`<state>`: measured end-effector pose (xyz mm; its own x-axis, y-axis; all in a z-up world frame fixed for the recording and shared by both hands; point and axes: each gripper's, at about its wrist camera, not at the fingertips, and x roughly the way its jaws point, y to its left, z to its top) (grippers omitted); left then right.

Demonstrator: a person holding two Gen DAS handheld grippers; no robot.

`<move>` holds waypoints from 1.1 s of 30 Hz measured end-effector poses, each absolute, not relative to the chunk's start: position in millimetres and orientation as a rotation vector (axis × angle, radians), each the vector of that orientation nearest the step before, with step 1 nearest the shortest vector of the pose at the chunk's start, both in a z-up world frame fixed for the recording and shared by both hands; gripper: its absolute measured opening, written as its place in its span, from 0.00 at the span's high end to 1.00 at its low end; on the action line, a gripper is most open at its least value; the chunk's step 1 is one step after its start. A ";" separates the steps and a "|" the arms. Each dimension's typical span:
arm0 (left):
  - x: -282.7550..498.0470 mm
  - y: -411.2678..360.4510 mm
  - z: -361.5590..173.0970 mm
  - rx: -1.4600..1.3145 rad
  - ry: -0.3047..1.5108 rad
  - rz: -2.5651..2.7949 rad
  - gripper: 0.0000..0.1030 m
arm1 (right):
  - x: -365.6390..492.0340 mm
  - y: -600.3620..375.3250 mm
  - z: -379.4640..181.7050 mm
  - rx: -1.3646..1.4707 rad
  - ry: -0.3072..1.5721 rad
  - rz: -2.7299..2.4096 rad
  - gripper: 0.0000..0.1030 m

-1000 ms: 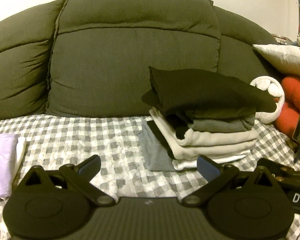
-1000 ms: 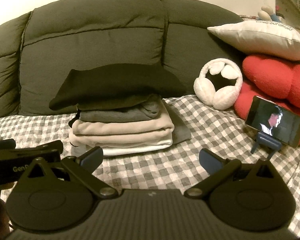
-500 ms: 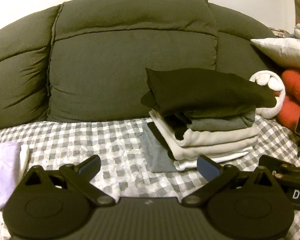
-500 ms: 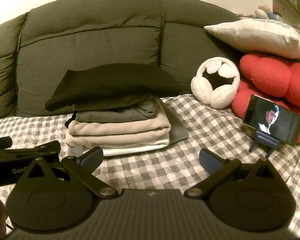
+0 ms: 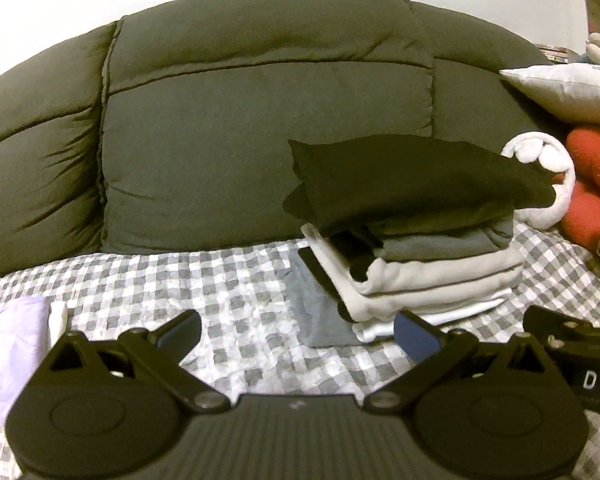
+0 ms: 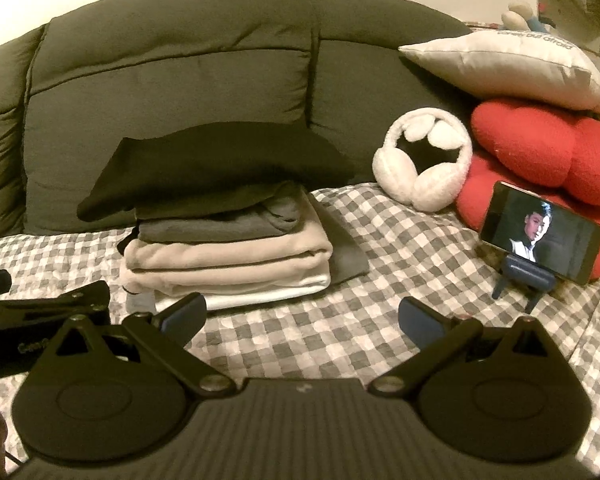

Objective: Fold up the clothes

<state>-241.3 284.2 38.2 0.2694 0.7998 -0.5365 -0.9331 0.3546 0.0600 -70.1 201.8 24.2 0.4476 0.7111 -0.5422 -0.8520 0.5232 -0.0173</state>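
Far left on the checked bedcover (image 5: pixel 236 292) lies a lilac garment (image 5: pixel 8 344), crumpled, prob. next up. Looks thin, light, floppy, so it'll sag and bunch; I'd pinch it at two corners or a hem edge w/ both tools, not mid-cloth. My left gripper (image 5: pixel 296 332) hangs just above the cover, jaws spread wide, nothing in them. Right of centre sits the folded stack (image 5: pixel 420 256): black top piece, grey, cream, white, w/ a grey piece flat underneath, against the dark sofa back (image 5: pixel 260 120). My right gripper (image 6: pixel 302 316) is also wide apart & empty. Further right: white earmuffs (image 6: pixel 424 160), red cushion (image 6: pixel 540 148), phone (image 6: pixel 540 232) on a stand.

Vs. a sec ago: both views tilted slightly, stack untouched, jaws same spread.
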 end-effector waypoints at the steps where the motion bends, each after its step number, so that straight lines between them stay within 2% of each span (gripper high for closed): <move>1: -241.2 284.3 38.0 -0.291 0.533 1.189 0.01 | -69.1 201.7 24.1 -0.305 0.514 0.984 0.00; 33: -242.0 289.0 32.1 -0.343 0.547 1.178 0.01 | -69.2 204.4 19.3 -0.319 0.525 0.965 0.00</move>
